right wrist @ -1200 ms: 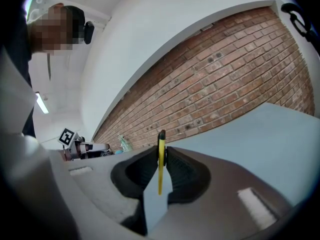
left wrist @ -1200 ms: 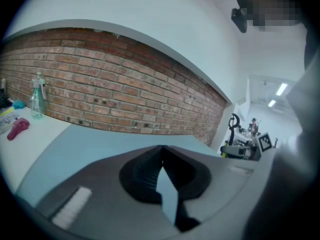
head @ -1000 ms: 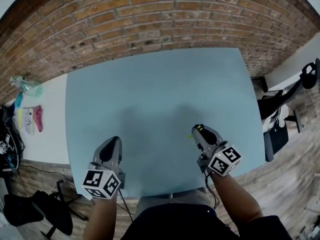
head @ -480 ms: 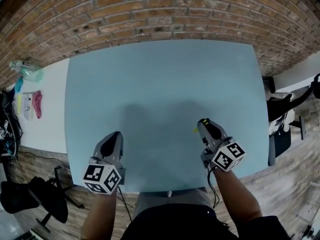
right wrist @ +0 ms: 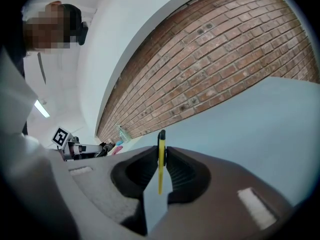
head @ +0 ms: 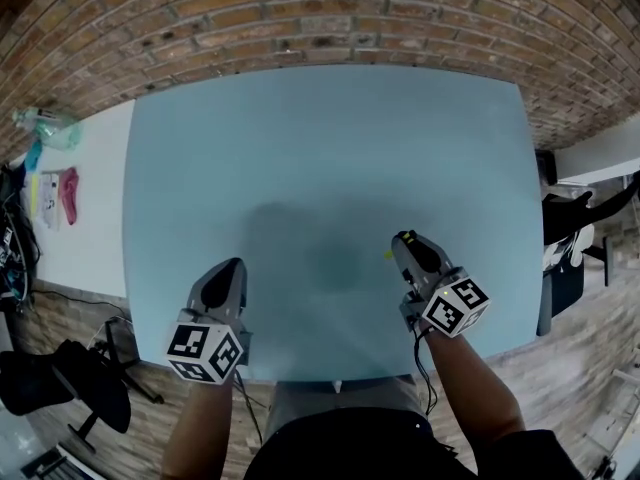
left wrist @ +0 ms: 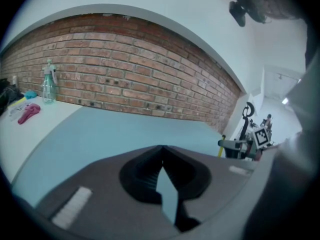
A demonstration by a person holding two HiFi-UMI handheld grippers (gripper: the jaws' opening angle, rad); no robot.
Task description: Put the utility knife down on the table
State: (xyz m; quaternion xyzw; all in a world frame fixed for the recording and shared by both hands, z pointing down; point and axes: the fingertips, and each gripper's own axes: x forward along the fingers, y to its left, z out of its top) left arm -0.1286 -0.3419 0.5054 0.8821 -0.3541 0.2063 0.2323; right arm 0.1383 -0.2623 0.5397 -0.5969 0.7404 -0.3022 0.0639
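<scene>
A thin yellow and black utility knife [right wrist: 160, 160] stands edge-on between the jaws of my right gripper [right wrist: 161, 150], which is shut on it. In the head view that gripper [head: 405, 240] hovers over the front right of the pale blue table [head: 330, 148], and a bit of the yellow knife [head: 389, 255] shows at its left side. My left gripper [head: 232, 266] hangs over the table's front left. Its jaws meet at the tips with nothing between them, as the left gripper view [left wrist: 161, 148] shows.
A brick wall [head: 300, 18] runs behind the table. On a white counter [head: 85, 248] to the left lie a spray bottle [head: 45, 128] and a pink object [head: 68, 193]. A black chair [head: 60, 388] stands at lower left and dark equipment [head: 580, 208] beyond the right edge.
Both grippers have sunk a little toward the tabletop. The right one still grips the knife, and the left jaws stay together.
</scene>
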